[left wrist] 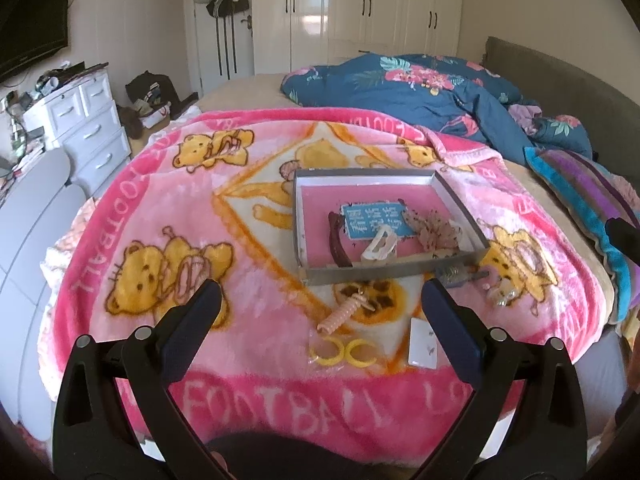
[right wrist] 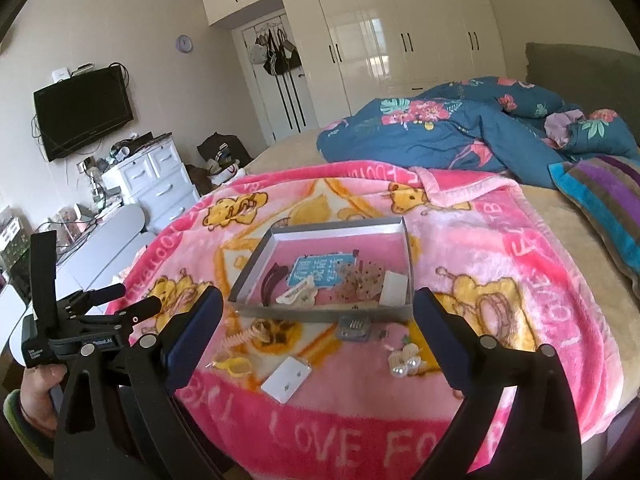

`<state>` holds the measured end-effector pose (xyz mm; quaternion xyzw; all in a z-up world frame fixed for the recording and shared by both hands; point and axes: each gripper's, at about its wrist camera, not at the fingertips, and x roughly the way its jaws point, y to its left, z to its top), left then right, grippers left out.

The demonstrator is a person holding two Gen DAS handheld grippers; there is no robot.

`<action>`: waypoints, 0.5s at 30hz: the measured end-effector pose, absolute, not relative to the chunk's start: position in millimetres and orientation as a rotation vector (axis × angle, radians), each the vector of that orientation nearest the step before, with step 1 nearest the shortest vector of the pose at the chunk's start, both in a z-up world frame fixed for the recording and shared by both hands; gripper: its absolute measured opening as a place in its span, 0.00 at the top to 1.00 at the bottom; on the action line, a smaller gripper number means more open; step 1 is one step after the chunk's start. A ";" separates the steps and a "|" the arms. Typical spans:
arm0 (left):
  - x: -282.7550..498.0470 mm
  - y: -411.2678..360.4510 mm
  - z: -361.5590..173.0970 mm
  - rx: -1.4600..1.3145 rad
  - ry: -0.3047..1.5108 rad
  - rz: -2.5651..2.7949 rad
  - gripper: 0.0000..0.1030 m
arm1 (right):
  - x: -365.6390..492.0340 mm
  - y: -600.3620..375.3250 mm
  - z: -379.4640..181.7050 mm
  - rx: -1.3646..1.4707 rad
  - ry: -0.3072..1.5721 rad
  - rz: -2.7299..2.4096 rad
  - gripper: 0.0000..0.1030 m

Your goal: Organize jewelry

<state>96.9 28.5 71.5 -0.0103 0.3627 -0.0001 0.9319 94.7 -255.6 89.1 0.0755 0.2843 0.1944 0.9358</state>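
Observation:
A grey shallow box (left wrist: 394,270) (right wrist: 320,313) lies on the pink blanket and holds a dark red clip (left wrist: 338,242), a white clip (left wrist: 380,246) and a lacy pink piece (left wrist: 434,230). In front of it lie a pink coil hair tie (left wrist: 340,314) (right wrist: 240,338), yellow hoop earrings (left wrist: 344,352) (right wrist: 234,364), a white earring card (left wrist: 422,342) (right wrist: 286,378), a blue-grey clip (right wrist: 354,328) and pearl pieces (right wrist: 402,360). My left gripper (left wrist: 320,300) is open above the coil tie. My right gripper (right wrist: 316,308) is open above the loose pieces.
The pink bear blanket (left wrist: 160,208) covers the bed. A blue floral duvet (left wrist: 420,92) is heaped behind and a striped pillow (left wrist: 580,200) lies at the right. White drawers (left wrist: 92,124) stand left of the bed. The left gripper's body (right wrist: 80,320) shows at the left.

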 end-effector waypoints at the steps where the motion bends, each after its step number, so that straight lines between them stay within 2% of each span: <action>1: 96.3 28.1 69.2 -0.025 0.747 -0.003 0.09 | 94.2 -255.9 86.4 0.155 0.589 0.401 0.08; 15: 91.2 -0.7 30.7 0.029 0.839 -0.058 0.09 | 77.1 -273.2 51.8 0.098 0.649 0.370 0.08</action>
